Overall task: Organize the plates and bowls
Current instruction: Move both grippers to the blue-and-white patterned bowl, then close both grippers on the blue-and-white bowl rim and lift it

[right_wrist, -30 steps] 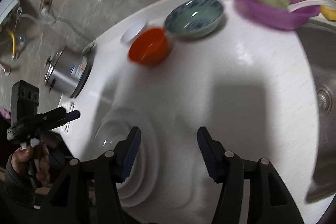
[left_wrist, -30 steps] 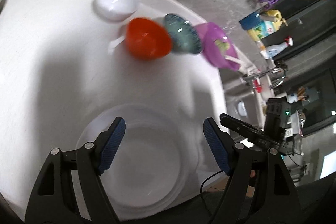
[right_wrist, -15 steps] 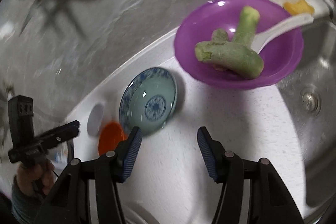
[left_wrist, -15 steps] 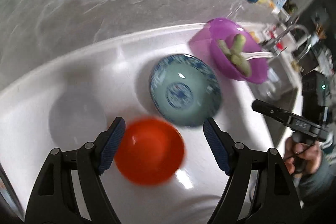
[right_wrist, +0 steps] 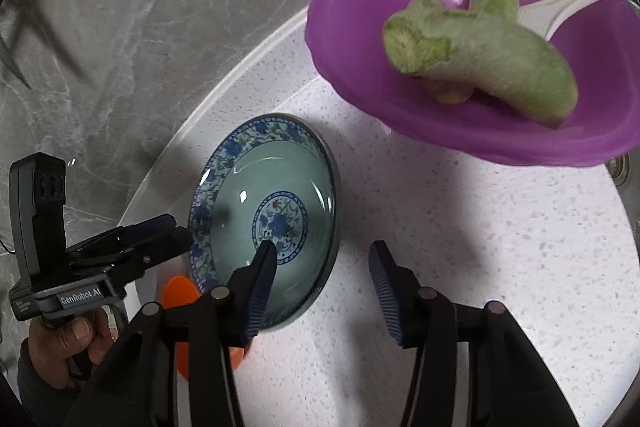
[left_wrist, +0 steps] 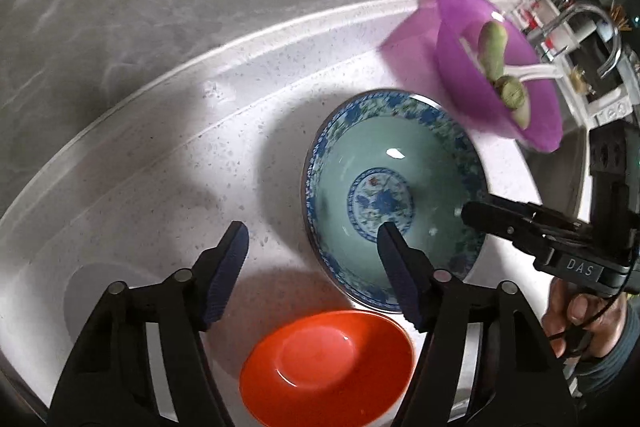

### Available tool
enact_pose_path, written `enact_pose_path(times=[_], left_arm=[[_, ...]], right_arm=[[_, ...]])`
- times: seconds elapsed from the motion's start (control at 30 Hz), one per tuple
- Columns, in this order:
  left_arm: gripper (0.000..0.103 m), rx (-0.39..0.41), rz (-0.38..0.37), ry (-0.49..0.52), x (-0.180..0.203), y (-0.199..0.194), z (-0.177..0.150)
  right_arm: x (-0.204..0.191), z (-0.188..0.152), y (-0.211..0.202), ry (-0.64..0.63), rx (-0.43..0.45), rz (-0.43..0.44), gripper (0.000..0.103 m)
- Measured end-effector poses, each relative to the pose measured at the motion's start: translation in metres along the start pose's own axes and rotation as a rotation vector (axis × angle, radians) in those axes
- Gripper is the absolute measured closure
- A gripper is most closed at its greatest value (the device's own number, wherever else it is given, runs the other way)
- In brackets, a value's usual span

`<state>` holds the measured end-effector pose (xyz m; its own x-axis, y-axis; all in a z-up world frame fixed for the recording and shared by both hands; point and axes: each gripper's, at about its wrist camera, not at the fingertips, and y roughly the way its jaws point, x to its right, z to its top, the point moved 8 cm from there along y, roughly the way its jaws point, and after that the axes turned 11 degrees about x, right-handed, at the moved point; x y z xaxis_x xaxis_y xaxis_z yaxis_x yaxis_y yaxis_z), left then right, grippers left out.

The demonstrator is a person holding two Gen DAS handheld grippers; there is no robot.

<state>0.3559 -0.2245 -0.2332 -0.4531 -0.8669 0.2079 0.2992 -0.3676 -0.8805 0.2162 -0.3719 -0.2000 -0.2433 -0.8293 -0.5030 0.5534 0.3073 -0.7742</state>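
blue-patterned bowl (left_wrist: 394,197) near the bench's (left_wrist: 168,163) back edge: glazed, rigid, slick, breakable; pinch its rim; left tool (left_wrist: 313,269) and right tool (right_wrist: 322,289) both spread apart, empty.

Both wrist cameras look steeply down, close over the white counter (left_wrist: 168,163); left view from the left, right view from the right, sharing the blue-patterned bowl (left_wrist: 394,195) (right_wrist: 268,215).

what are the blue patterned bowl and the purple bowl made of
Blue bowl: probably glazed ceramic; glossy celadon inside with sharp highlights and a painted blue floral rim and centre. Purple bowl: likely plastic; uniform, slightly translucent colour with a soft sheen and a thin rim.
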Motion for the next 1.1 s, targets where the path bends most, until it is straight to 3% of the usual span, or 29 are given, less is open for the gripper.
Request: enact_pose_path(times=[0.07,0.33,0.4,0.47,0.6,1.1], left_arm=[[0.053,-0.012,-0.005,-0.001,-0.004,0.006,0.0],[0.068,-0.041,-0.039,-0.037,-0.013,0.028,-0.001],[0.073,-0.046,-0.048,-0.042,-0.018,0.027,-0.004],[0.082,-0.047,-0.055,-0.043,-0.018,0.03,-0.003],[0.092,-0.059,-0.063,-0.036,-0.011,0.031,-0.007],[0.092,-0.018,-0.05,-0.06,0.005,0.009,-0.004]], right_arm=[[-0.002,0.0,0.006,-0.008,-0.014,-0.004,0.064],[0.002,0.002,0.015,0.0,-0.025,-0.027,0.069],[0.0,0.001,0.018,-0.003,-0.028,-0.027,0.074],[-0.001,0.001,0.021,-0.017,-0.035,-0.037,0.087],[-0.001,0.001,0.022,-0.029,-0.032,-0.056,0.091],[-0.009,0.008,0.007,-0.039,-0.017,-0.051,0.091]])
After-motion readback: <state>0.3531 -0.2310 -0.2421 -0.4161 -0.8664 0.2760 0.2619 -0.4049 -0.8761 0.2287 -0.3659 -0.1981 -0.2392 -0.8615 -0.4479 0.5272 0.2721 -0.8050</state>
